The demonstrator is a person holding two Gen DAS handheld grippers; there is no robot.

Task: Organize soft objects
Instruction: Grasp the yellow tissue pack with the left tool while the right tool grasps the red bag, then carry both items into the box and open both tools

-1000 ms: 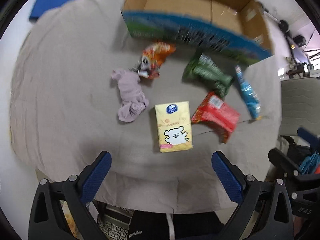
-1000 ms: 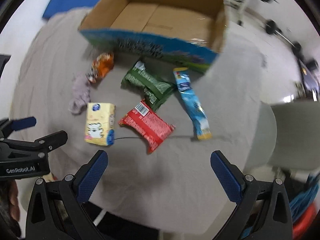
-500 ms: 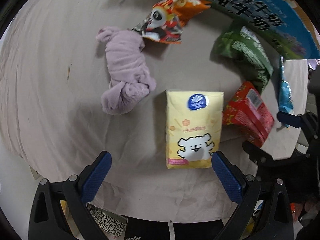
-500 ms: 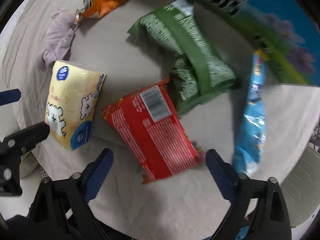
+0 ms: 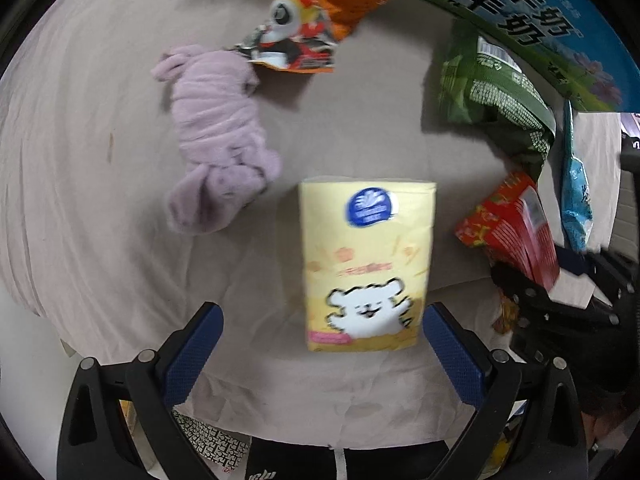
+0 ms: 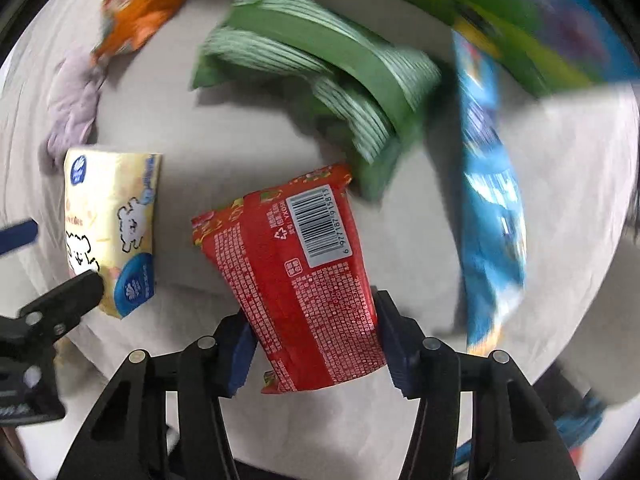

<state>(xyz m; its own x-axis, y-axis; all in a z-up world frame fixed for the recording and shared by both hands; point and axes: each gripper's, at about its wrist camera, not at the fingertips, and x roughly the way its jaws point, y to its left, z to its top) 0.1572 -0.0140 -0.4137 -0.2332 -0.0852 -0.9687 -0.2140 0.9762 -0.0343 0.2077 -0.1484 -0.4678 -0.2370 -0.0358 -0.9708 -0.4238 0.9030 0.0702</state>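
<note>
A: Right gripper [image 6: 314, 330] first. Its blue pads press both sides of the red snack packet [image 6: 298, 276], barcode side up, so it is clamped on that packet.

B: And the left gripper [image 5: 320, 344]?

A: Spread wide and gripping nothing. The yellow tissue pack [image 5: 366, 264], the one with the white cartoon bear, lies flat on the beige tablecloth [image 5: 100, 208]. Its near end sits between the blue fingertips [image 5: 192, 354], right edge close to the right pad, left pad well clear.

B: Working outward?

A: Left of the tissue pack is a bundled lilac cloth [image 5: 218, 140], just beside it. Beyond that, an orange snack bag [image 5: 316, 24] with a panda face overlaps the cloth's far end.

B: On the right side?

A: A green snack bag [image 6: 320, 68] lies beyond the red packet, their corners about touching. Right of both, a long blue packet [image 6: 490, 184], blurred, runs from near to far.

B: The container?

A: A cardboard box [image 5: 540, 28] with blue and green printed sides stands along the far edge. Only its outer wall shows, so I cannot tell what is in it.
</note>
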